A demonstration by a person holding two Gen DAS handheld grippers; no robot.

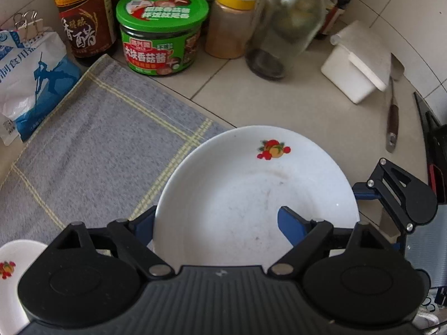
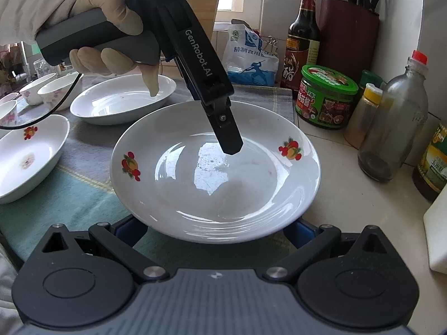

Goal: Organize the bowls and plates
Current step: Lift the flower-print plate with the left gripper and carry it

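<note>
White-gloved, the left hand [image 2: 92, 28] angles the left gripper [image 1: 216, 223] steeply down, fingers [image 2: 227, 134] astride the fruit-print plate's [image 2: 215, 173] rim, grip unclear. Right gripper [image 2: 215, 229] reaches under its near edge; closure unclear. Plate sits over the cloth's [image 1: 92, 139] corner. Three plates, three small bowls [image 2: 56, 90].

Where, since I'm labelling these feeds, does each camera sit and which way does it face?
Left wrist: on the left gripper, looking steeply down at the fruit-print plate; its blue fingers show.
Right wrist: on the right gripper, angled down across the plate; its fingers, a gloved hand and the left gripper show.
Shared: plate, green-lidded jar, vinegar bottle.
</note>
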